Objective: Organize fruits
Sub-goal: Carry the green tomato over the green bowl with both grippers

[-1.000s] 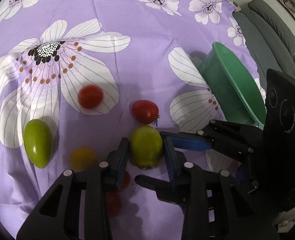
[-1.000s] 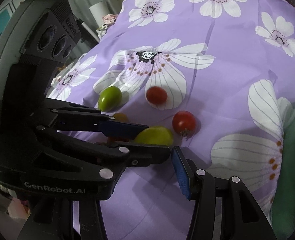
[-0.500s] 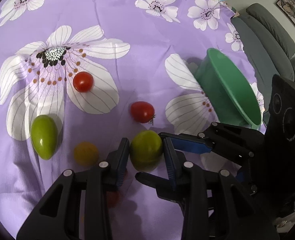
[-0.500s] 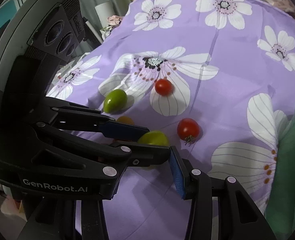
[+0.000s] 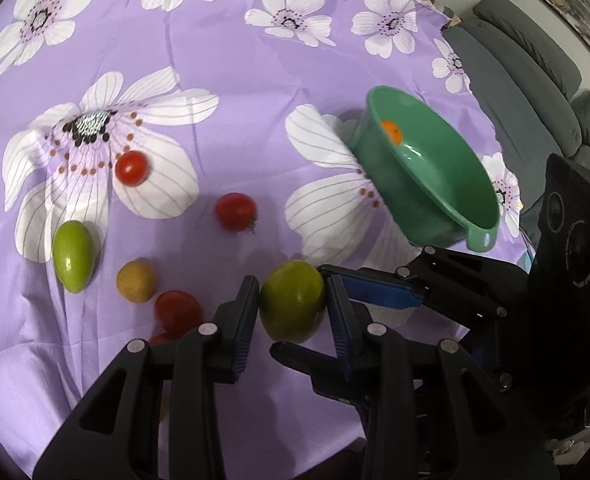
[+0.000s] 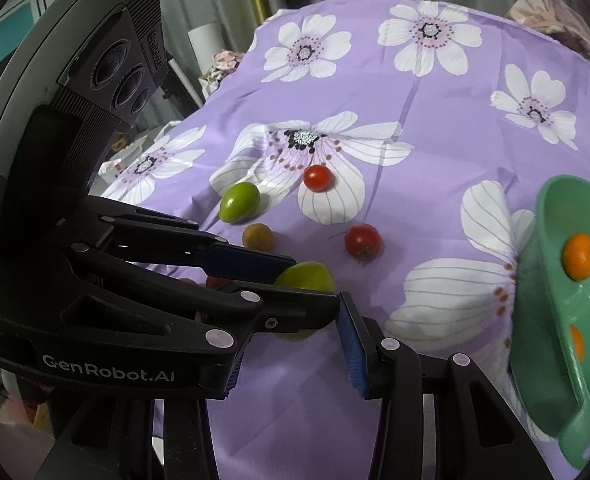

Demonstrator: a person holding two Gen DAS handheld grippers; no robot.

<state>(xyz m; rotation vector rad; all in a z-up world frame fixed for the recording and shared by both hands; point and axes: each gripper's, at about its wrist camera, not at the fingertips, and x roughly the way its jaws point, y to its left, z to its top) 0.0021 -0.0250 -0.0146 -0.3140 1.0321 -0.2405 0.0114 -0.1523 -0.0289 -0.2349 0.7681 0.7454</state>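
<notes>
On the flowered bench cloth (image 5: 223, 80), going left to right, lie a green fruit (image 5: 73, 256), a yellowish one (image 5: 136, 281) and red tomatoes (image 5: 235, 212). The left claw (image 5: 293, 306) is closed on a second green fruit (image 5: 293, 307), which looks lifted off the cloth. The right claw (image 6: 291, 344) gapes empty, and the green bowl (image 5: 471, 184) with an orange (image 5: 391, 132) lies up and rightward of the held fruit, likely its destination.
</notes>
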